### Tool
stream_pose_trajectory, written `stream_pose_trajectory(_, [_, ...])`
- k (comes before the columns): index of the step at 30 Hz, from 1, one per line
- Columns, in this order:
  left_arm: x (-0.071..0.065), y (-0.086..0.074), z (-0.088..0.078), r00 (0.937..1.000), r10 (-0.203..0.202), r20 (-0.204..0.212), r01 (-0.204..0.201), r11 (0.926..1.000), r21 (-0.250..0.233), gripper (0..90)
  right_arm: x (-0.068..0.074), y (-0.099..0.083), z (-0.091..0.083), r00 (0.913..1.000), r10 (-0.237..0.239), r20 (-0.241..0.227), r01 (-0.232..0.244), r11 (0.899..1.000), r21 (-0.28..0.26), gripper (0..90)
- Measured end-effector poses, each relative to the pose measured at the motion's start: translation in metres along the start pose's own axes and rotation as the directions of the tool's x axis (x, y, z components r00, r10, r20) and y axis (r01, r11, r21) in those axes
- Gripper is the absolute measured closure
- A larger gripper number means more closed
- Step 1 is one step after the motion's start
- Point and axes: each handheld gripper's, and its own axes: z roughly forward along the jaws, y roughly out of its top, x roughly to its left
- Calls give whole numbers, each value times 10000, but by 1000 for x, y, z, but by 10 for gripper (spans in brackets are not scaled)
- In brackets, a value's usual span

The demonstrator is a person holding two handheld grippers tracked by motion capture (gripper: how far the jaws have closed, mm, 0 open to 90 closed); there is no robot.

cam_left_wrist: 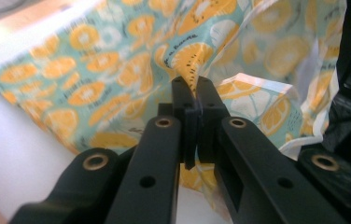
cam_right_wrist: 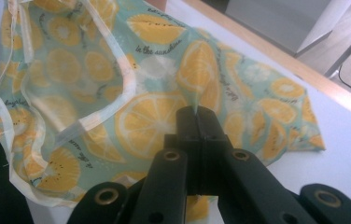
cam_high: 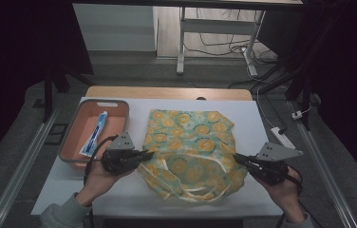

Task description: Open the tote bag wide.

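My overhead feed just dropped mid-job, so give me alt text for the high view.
Both grippers are shut on a lemon-print cloth bag on the white table: the left gripper pinches its left edge, the right gripper its right edge. To the left, a toothpaste tube lies in an orange tray.

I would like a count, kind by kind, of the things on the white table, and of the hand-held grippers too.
Fabric bag with lemon print: 1
Orange tray: 1
Toothpaste tube, lying in the tray: 1
Hand-held grippers, left and right, each shut on the bag's cloth: 2
Total: 5
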Motion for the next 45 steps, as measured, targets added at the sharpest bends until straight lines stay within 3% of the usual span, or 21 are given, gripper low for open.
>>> stream_pose_trajectory(4, [10, 5, 5, 9998, -146, -114, 146, 9999, 13, 884, -11, 6, 16, 9999, 97, 70, -99, 9997, 205, 895])
stream_pose_trajectory(6, [24, 8, 20, 9987, -446, -255, 452, 9986, 256, 884, -21, 6, 27, 9996, 281, 83, -284, 9990, 355, 893])
stream_pose_trajectory(9, [32, 10, 31, 9973, -681, -293, 695, 9964, 490, 883, -40, 4, 44, 9970, 767, 92, -771, 9955, 547, 883])
stream_pose_trajectory(10, [37, 11, 42, 9965, -738, -387, 764, 9946, 706, 883, -46, 2, 50, 9957, 914, 141, -921, 9937, 632, 881])
stream_pose_trajectory(14, [46, 13, 56, 9945, -922, -504, 967, 9909, 938, 883, -65, -7, 69, 9868, 1619, -48, -1607, 9823, 962, 882])
stream_pose_trajectory(19, [49, 14, 62, 9939, -940, -570, 996, 9896, 1040, 883, -66, -14, 78, 9865, 1635, -63, -1613, 9781, 1314, 881])
stream_pose_trajectory(22, [49, 14, 63, 9935, -983, -576, 1041, 9888, 1068, 883, -63, -16, 78, 9891, 1470, -78, -1446, 9802, 1356, 832])
stream_pose_trajectory(23, [49, 14, 64, 9935, -983, -580, 1042, 9885, 1094, 883, -58, -13, 75, 9922, 1223, 242, -1244, 9841, 1268, 654])
stream_pose_trajectory(25, [49, 14, 64, 9934, -989, -572, 1048, 9884, 1101, 883, -48, -6, 68, 9942, 885, 605, -943, 9905, 1000, 537])
stream_pose_trajectory(27, [49, 14, 65, 9933, -992, -592, 1054, 9881, 1118, 884, -35, 4, 57, 9967, 582, 565, -607, 9972, 431, 480])
stream_pose_trajectory(31, [49, 14, 67, 9929, -1051, -559, 1109, 9872, 1150, 883, 0, 25, 54, 9975, 99, -702, -97, 9999, 31, 477])
stream_pose_trajectory(34, [49, 14, 68, 9931, -1083, -451, 1129, 9869, 1152, 883, 27, 30, 73, 9841, -251, -1756, 313, 9990, 328, 475])
stream_pose_trajectory(37, [49, 14, 68, 9931, -1087, -442, 1131, 9872, 1128, 883, 43, 25, 107, 9644, -150, -2639, 419, 9944, 966, 457])
stream_pose_trajectory(39, [49, 13, 68, 9931, -1080, -448, 1124, 9872, 1129, 883, 48, 19, 130, 9578, -113, -2871, 571, 9868, 1517, 435])
stream_pose_trajectory(40, [49, 13, 68, 9931, -1080, -448, 1124, 9872, 1129, 883, 48, 19, 130, 9578, -113, -2871, 571, 9868, 1517, 435])
stream_pose_trajectory(41, [49, 13, 67, 9932, -1072, -454, 1117, 9873, 1131, 883, 50, 13, 150, 9461, 257, -3228, 394, 9803, 1936, 435])
stream_pose_trajectory(44, [50, 13, 67, 9929, -1095, -472, 1141, 9872, 1111, 883, 54, 6, 167, 9310, 588, -3602, 255, 9741, 2249, 455])
stream_pose_trajectory(45, [51, 12, 67, 9928, -1101, -474, 1148, 9873, 1095, 883, 56, 5, 169, 9321, 511, -3587, 355, 9724, 2308, 507])
